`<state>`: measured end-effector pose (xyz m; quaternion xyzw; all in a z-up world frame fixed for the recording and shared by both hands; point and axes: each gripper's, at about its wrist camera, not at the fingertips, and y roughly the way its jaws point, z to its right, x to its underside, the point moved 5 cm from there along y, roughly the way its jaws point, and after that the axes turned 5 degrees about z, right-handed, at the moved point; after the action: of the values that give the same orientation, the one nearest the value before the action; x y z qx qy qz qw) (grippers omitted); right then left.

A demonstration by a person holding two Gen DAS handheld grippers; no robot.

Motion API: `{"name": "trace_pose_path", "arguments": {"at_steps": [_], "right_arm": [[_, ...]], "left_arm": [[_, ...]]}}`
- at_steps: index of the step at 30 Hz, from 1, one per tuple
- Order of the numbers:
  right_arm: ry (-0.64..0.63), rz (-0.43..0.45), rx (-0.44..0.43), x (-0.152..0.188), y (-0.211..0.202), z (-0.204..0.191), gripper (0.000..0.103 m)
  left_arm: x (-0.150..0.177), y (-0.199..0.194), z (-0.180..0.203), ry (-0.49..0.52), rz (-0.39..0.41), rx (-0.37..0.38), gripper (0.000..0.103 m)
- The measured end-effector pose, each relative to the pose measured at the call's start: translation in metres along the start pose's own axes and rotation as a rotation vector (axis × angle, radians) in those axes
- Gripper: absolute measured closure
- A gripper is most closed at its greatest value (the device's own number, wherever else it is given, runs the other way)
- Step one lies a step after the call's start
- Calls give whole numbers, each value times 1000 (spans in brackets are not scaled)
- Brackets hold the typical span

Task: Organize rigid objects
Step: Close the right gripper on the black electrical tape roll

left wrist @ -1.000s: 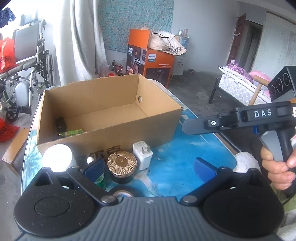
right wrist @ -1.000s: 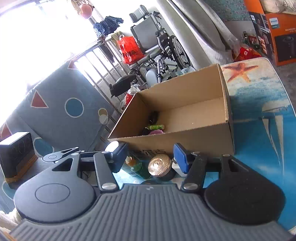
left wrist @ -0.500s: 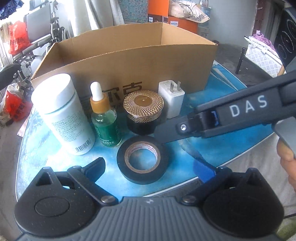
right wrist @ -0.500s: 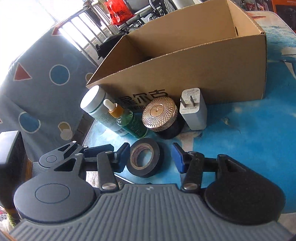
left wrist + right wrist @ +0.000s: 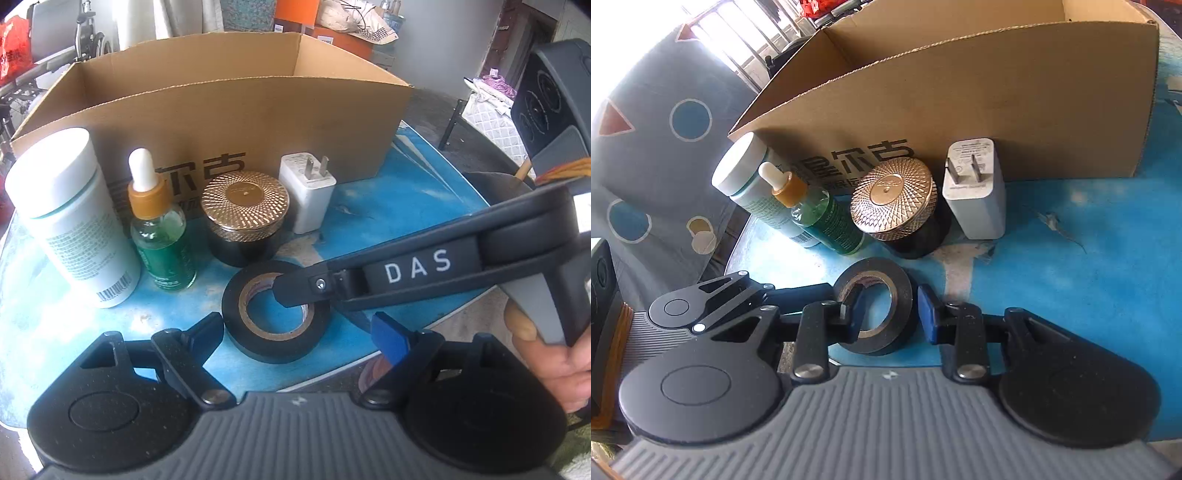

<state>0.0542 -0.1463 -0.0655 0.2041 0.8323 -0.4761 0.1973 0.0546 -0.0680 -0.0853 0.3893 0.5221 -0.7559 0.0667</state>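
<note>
With one finger inside the tape roll [image 5: 873, 308] before the box [image 5: 997, 110], the open right gripper [image 5: 890, 314] should close squarely on its wall, empty open left gripper [image 5: 295, 332] clear

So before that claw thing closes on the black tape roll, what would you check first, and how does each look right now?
1. Right gripper open: ok, jaws apart.
2. Gripper straddles one wall of the tape: ok, one finger sits in the hole, the other outside the rim.
3. Tape lies flat on the table: ok.
4. Neighbours stand apart from the tape: jar and dropper bottle close, but a gap shows; ok.
5. Left gripper out of the way: not ok, it hovers open right beside the tape.
6. Room in the box for the tape: cannot tell, its inside is hidden.
</note>
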Motion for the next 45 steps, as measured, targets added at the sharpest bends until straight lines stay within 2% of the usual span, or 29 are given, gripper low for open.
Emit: {"name": "trace_pose_path", "arguments": {"at_steps": [4,10,14,18,20,22,26,31,39,45], "right_arm": [[44,30,25,3,-17,20,72],[90,72,77,8,-30,44,71],[111,96,42,10,-31,50,65],[100,116,21,11,-34,51,46],[102,122,6,11,-36,52,36],[101,128,-1,12,-37,53,19],[89,136,6,14,-39,54,1],[115,147,-29,14,-42,59,1],[119,160,-55,16,-44,62,1],[186,189,-97,18,-47,70,1]], "left_arm": [[-6,10,17,43,12,49,16],[-7,21,26,106,46,68,14],[-5,23,27,117,66,93,7],[-5,18,26,83,85,126,1],[-4,15,22,69,95,133,0],[-2,12,20,71,107,136,0],[-2,10,19,65,123,142,0],[-1,5,14,32,131,157,0],[-5,9,18,52,115,144,0],[-10,13,18,44,101,141,0]]}}
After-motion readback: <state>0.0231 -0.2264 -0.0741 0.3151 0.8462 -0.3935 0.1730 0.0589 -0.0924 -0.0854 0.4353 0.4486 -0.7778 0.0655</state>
